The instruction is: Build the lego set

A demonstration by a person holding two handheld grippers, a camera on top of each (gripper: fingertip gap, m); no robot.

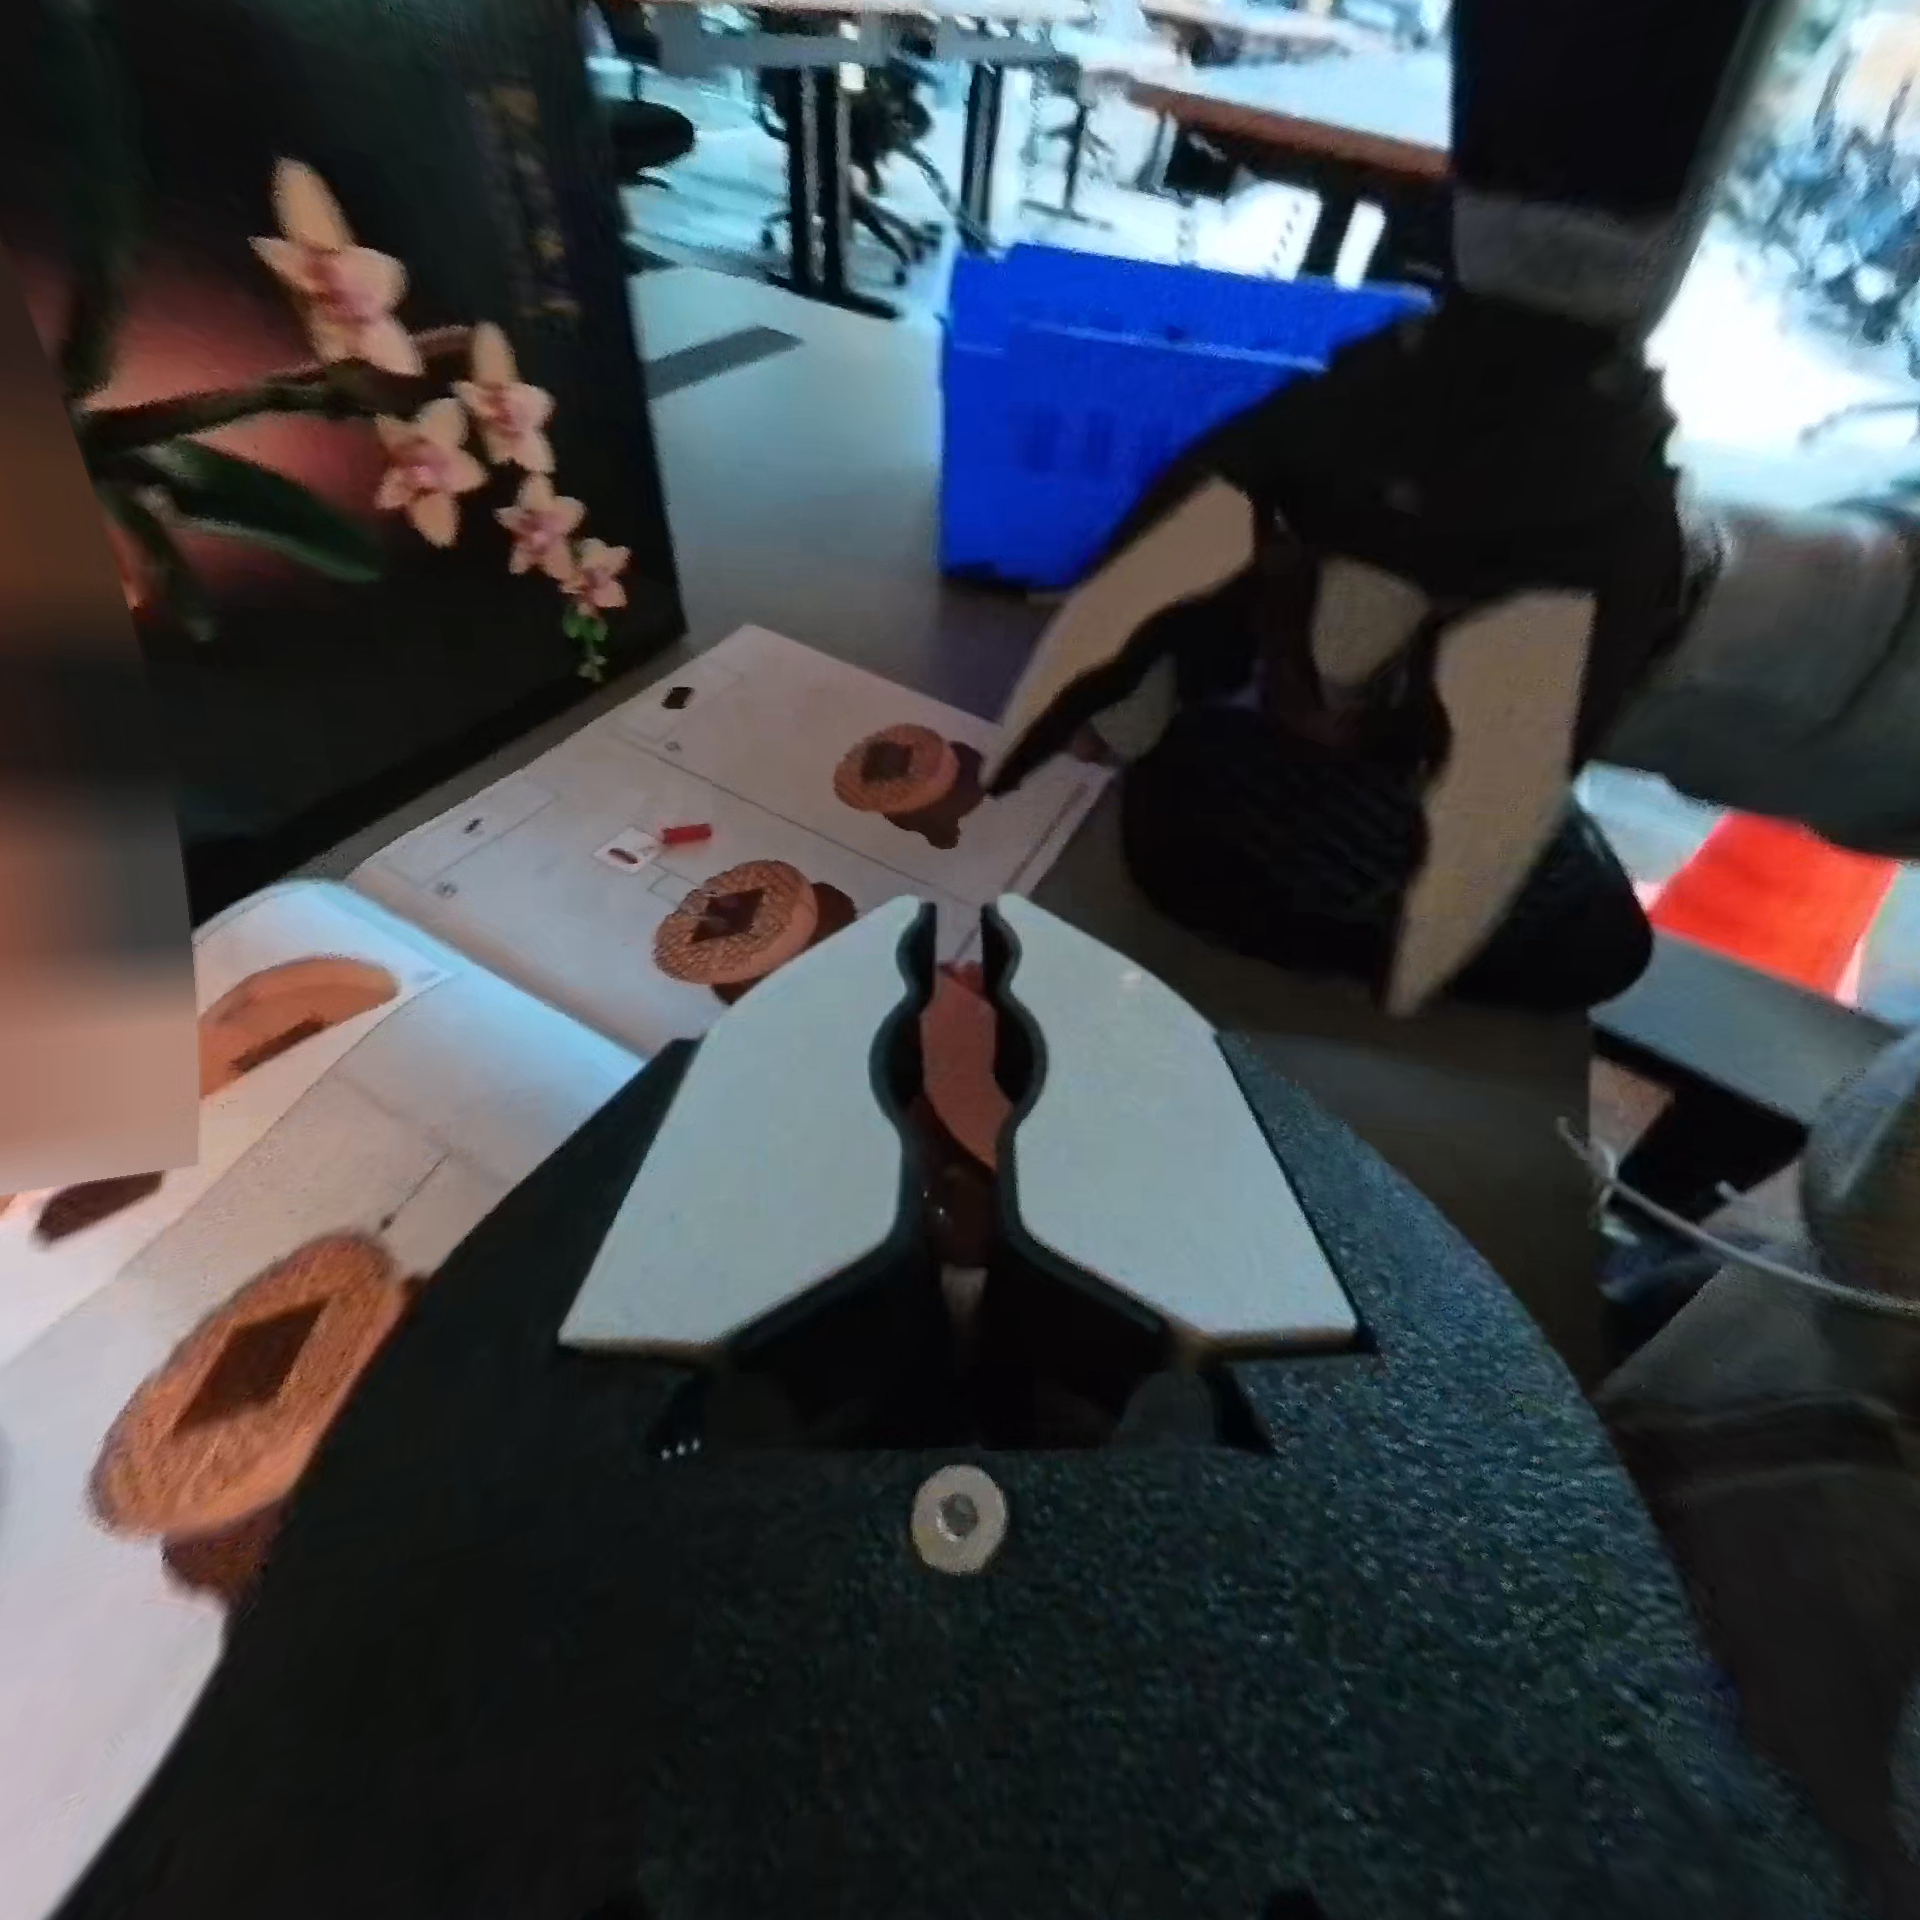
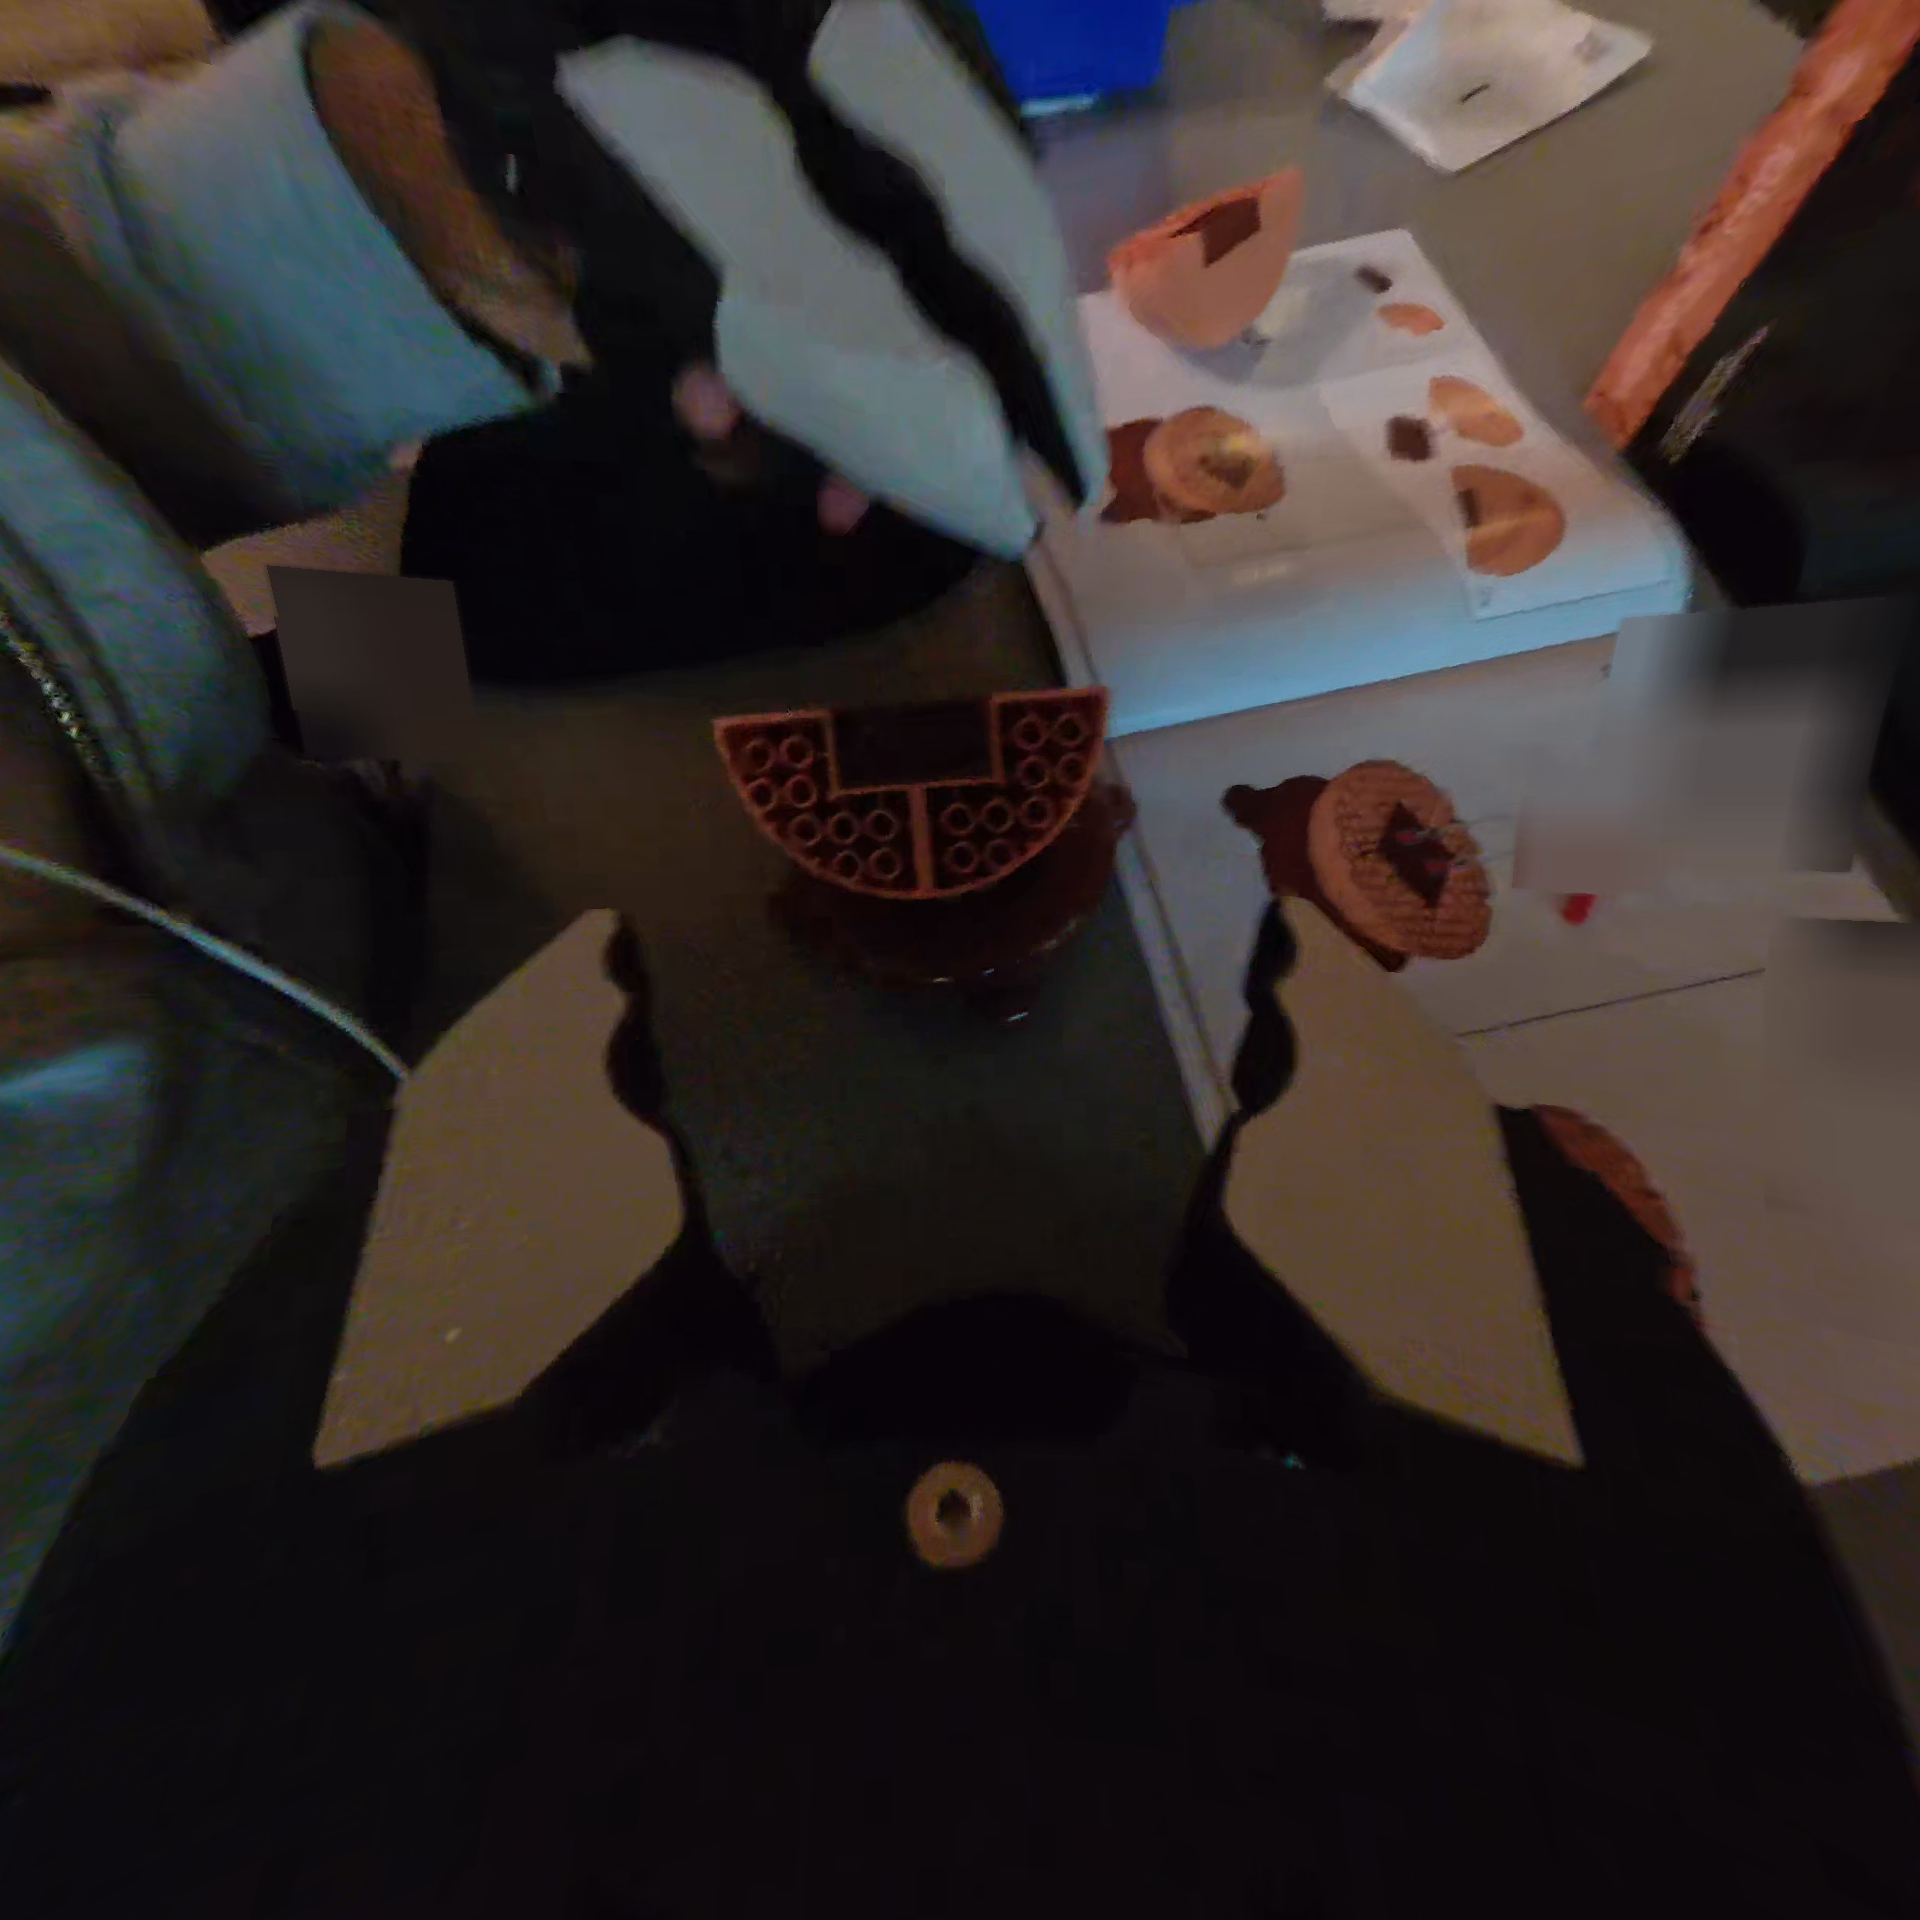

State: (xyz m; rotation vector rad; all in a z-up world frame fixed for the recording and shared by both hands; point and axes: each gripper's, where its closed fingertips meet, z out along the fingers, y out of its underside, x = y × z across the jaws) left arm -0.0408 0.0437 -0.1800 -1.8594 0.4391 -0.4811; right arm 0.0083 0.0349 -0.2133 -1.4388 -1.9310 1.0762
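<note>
1. The left wrist view was the brighter of the two; daylight poured in from the windows (image 1: 1808, 208) at the upper right and blew out to white there.
2. That daylight washed the open booklet (image 1: 727, 790) pale and put a cool sheen on the near fingers (image 1: 790, 1122).
3. The right wrist view was dim and warm-toned, its lower half sinking into near black.
4. Motion blur smeared both views, worst towards the edges; the flower picture (image 1: 416, 457) was soft.
5. Wide-angle distortion bent straight lines near the borders.
6. The half-round brick piece (image 2: 914, 790) was the sharpest thing in the dim view, though still grainy.
</note>
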